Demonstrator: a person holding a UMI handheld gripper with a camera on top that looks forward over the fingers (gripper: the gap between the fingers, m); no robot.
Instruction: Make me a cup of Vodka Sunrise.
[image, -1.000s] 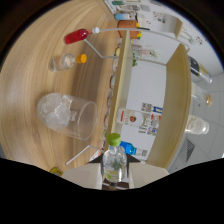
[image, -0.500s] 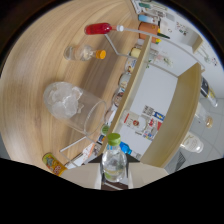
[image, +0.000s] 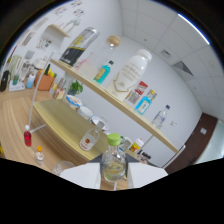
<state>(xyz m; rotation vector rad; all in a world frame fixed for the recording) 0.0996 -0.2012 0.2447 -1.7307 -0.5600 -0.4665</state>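
Observation:
A small clear bottle (image: 114, 164) with a green cap (image: 114, 139) stands upright between my two white fingers (image: 79, 176), and my gripper (image: 113, 176) is shut on it, holding it above the wooden counter. Beyond and left of the fingers a red-filled bottle (image: 27, 136) and a tiny orange-capped bottle (image: 39, 152) stand on the counter (image: 15, 120). The rim of a clear glass (image: 64, 167) shows just left of the left finger. A round flask with a red label (image: 90, 140) stands just beyond the held bottle.
A wall shelf (image: 100, 92) runs across ahead, carrying a dark tilted bottle (image: 80, 44), a blue bottle (image: 103, 72), a large white bottle (image: 133, 70) and a clear bottle (image: 160, 118). Bowls and small jars sit on a lower ledge (image: 60, 115).
The view has swung up from the tabletop toward the wall shelf. The green-capped bottle has stayed between the fingers. The glass has slid down beside the left finger.

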